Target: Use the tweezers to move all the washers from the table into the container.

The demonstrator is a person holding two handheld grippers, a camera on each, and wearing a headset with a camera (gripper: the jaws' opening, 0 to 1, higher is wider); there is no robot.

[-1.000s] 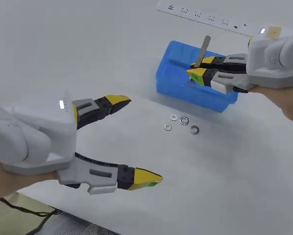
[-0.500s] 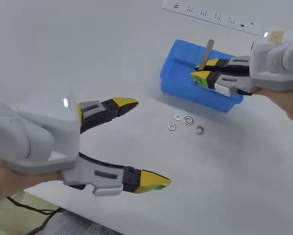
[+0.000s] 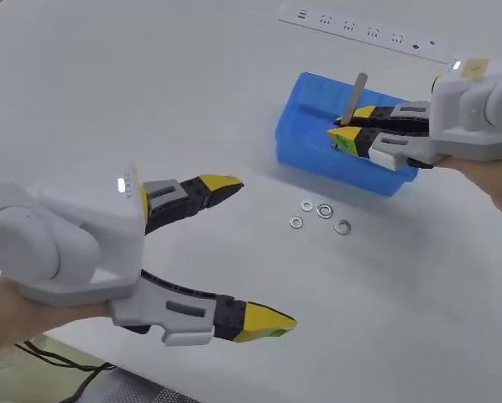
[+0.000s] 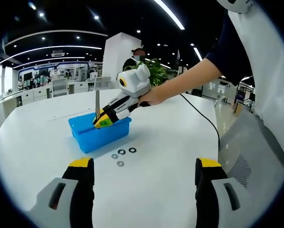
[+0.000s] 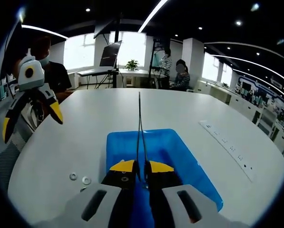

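The right gripper (image 3: 343, 136) is pinched narrow on the tweezers (image 3: 356, 87), which stick out ahead of its jaws, over the blue container (image 3: 305, 126); the washers (image 3: 324, 211) lie on the tabletop (image 3: 150, 101) just beside the container, between the two grippers; the left gripper (image 3: 261, 252) hangs wide apart, holding nothing.

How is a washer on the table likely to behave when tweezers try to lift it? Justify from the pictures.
The washers look thin, lying flat on the smooth table, so one would probably slide before tips get under it. Small metal rings: likely light yet stiff. The tweezers look slim, so it may slip.
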